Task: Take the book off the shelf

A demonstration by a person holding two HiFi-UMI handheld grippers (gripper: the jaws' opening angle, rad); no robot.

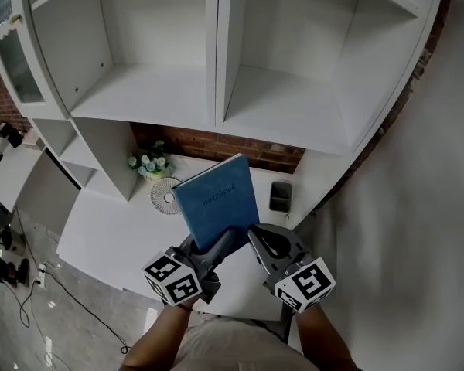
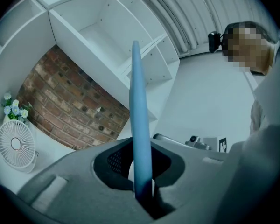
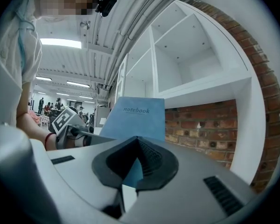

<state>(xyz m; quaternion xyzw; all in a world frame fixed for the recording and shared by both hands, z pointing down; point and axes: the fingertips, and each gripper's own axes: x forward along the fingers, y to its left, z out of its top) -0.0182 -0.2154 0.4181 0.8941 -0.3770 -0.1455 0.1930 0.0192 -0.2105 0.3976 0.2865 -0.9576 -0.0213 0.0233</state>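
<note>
- The blue book (image 1: 215,199), lettered "notebook", was pinched by the left gripper (image 1: 226,239) and the right gripper (image 1: 255,235).
- Only its thin edge was shown in the left gripper view.

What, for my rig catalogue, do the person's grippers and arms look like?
The left gripper and right gripper have grey moulded bodies and dark ribbed pads. Each carries a white cube with black square markers. One wrist wears a red band.

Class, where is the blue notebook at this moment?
Head view, centre: the blue notebook is clamped in the left gripper above the white desk, right of the small fan.
</note>
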